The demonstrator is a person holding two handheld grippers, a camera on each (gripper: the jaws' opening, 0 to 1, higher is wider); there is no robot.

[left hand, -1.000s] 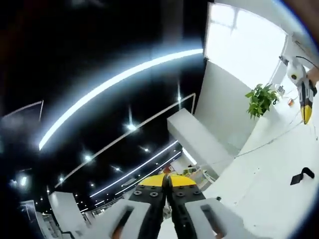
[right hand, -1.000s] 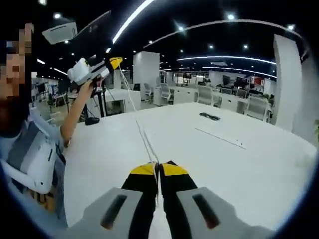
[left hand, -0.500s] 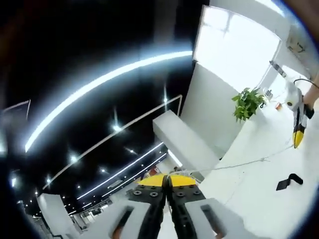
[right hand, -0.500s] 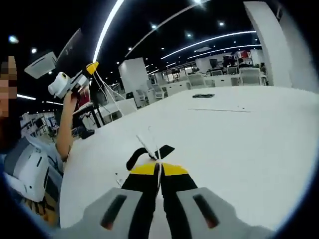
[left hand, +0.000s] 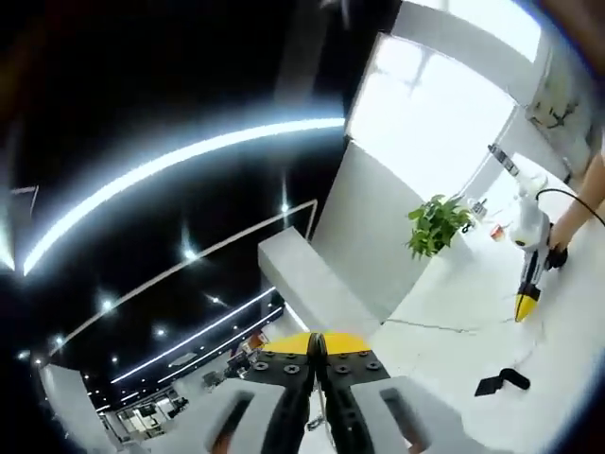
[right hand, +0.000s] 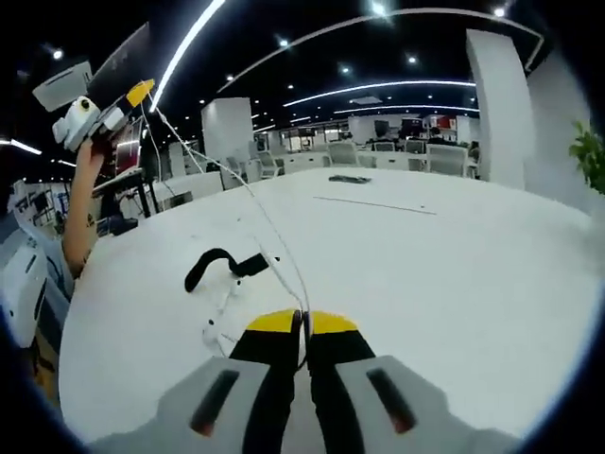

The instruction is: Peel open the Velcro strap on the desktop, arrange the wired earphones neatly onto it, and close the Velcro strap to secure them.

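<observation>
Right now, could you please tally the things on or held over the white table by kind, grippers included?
Grippers: 2, left gripper and right gripper
Black Velcro strap: 1
White earphone cable, strung between both grippers: 1
Potted plant: 1
Total: 5

grippers (right hand: pixel 302 326) 2 | Velcro strap (right hand: pixel 222 265) 1 | earphones (right hand: pixel 269 227) seemingly 1 | plant (left hand: pixel 437 223) 1

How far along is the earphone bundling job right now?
Done: nothing clearly finished. The black Velcro strap lies curled on the white table, apart from the cable. In hand: the right gripper and the raised left gripper hold the earphone cable stretched between them. Left: coil it onto the strap, then close it.
</observation>
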